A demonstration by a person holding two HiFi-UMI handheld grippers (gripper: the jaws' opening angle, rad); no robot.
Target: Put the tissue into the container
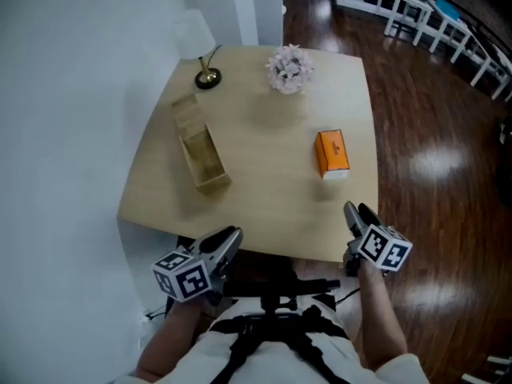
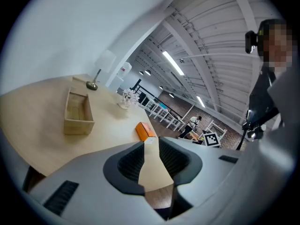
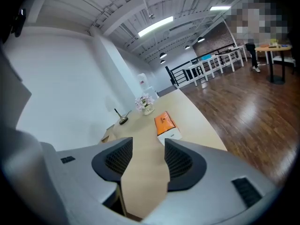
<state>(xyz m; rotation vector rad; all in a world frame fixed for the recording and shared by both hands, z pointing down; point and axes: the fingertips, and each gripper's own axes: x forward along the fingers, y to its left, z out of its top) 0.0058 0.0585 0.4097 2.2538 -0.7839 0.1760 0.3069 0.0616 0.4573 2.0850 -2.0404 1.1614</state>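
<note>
Work on the job does not seem to have started yet. The orange tissue box [image 1: 332, 153] lies flat on the right side of the table [image 1: 264, 190], and nothing touches it. The wooden container [image 1: 204, 160] sits on the left side, well apart from the tissue box, and it looks empty inside. The left gripper [image 1: 232, 242] and the right gripper [image 1: 358, 212] both hang by the near edge of the table. Each one has its jaws partly apart, with nothing between them. The right gripper is nearer to the tissue box. Every step is left to do: reach the tissue box, grab it, carry it across, and set it down in the container.
</note>
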